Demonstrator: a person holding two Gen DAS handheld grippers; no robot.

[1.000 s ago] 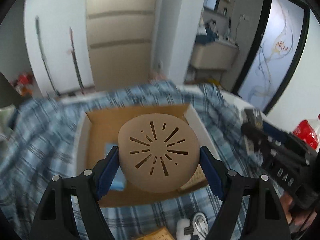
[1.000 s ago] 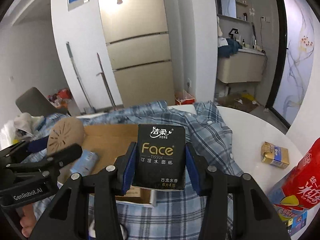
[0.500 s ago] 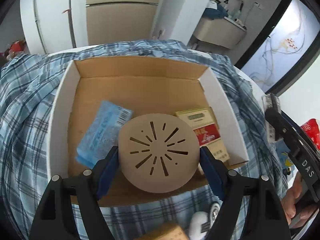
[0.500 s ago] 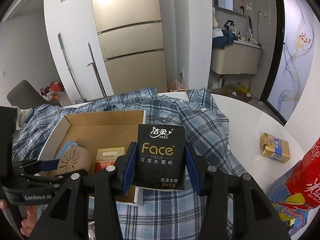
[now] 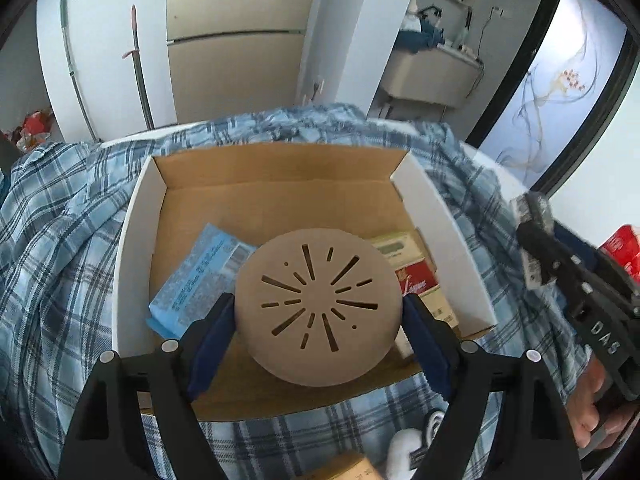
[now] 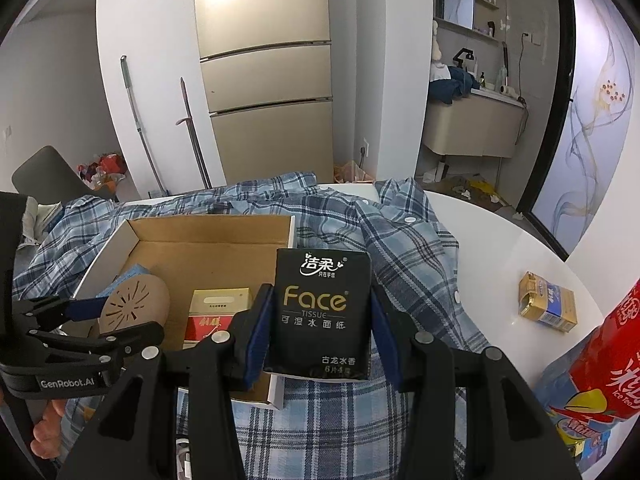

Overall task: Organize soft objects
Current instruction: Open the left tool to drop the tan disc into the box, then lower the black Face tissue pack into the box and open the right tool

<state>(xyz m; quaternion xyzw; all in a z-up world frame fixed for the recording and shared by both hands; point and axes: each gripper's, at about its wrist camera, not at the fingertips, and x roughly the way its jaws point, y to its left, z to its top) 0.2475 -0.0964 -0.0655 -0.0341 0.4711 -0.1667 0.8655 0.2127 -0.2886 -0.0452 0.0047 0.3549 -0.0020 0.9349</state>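
Observation:
My left gripper (image 5: 318, 320) is shut on a round tan pad with cut slits (image 5: 318, 308) and holds it over the near part of an open cardboard box (image 5: 280, 196). The box holds a blue tissue pack (image 5: 200, 280) and a red and cream pack (image 5: 416, 284). My right gripper (image 6: 320, 320) is shut on a black Face tissue pack (image 6: 320, 304), just right of the box (image 6: 208, 240). The left gripper and its pad (image 6: 134, 308) show at the left of the right wrist view.
A blue plaid shirt (image 6: 400, 248) lies under the box on a white round table (image 6: 500, 264). A gold and blue pack (image 6: 548, 308) lies at the right. A red package (image 6: 608, 356) stands at the far right. White items (image 5: 404, 452) lie near the front.
The left gripper's view has tilted up a little and the box sits slightly farther in the frame. The right gripper has moved slightly closer to the box, still holding the black pack.

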